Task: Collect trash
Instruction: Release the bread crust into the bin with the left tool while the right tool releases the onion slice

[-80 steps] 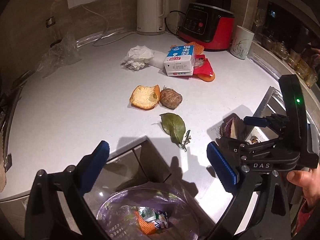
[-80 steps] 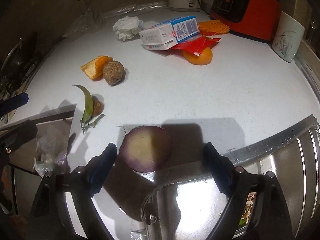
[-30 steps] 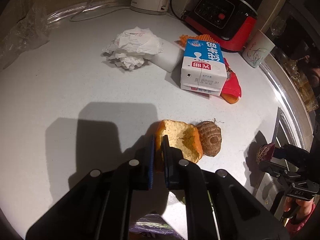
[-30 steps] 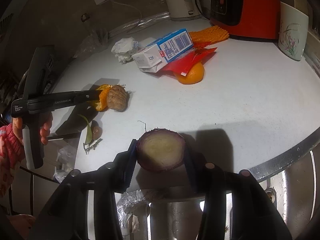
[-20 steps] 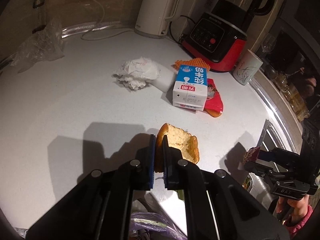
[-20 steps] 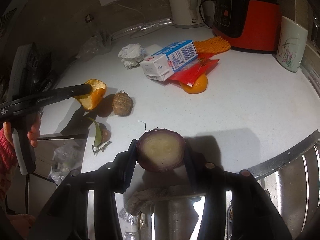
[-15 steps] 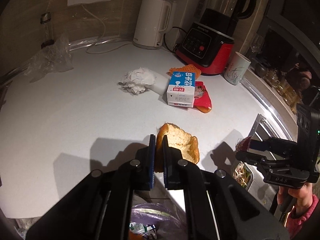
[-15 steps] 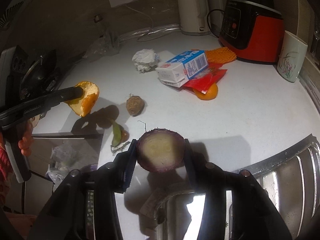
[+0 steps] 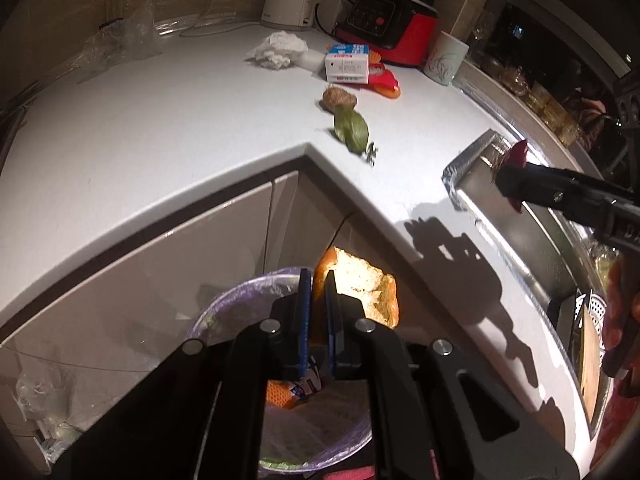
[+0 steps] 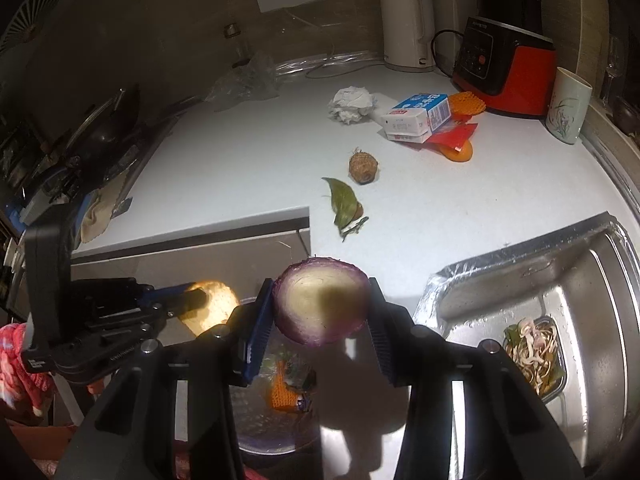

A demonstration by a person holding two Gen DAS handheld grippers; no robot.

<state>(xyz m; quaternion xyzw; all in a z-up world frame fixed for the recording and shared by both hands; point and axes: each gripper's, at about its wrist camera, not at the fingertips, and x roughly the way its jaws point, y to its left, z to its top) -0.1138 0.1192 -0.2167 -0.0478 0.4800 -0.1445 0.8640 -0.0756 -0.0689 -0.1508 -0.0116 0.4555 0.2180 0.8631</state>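
Observation:
My left gripper point(image 9: 315, 280) is shut on an orange peel point(image 9: 362, 288) and holds it above the bag-lined trash bin point(image 9: 224, 308) below the counter edge. My right gripper point(image 10: 320, 308) is shut on a purple onion half point(image 10: 320, 304), also over the bin point(image 10: 276, 420); it shows in the left wrist view point(image 9: 516, 156) too. On the white counter lie a green leaf point(image 10: 340, 198), a brown root point(image 10: 363, 166), a crumpled tissue point(image 10: 352, 103), a milk carton point(image 10: 416, 118), a red wrapper point(image 10: 452, 136) and an orange net point(image 10: 466, 103).
A steel sink point(image 10: 560, 280) with a food container point(image 10: 532, 348) is at the right. A white kettle point(image 10: 406, 28), a red blender base point(image 10: 504, 64) and a cup point(image 10: 568, 106) stand at the back. A plastic bag point(image 10: 244, 82) lies back left.
Both grippers have pulled back from the counter to over the trash bin, each carrying its piece. The brown root and leaf stay on the counter.

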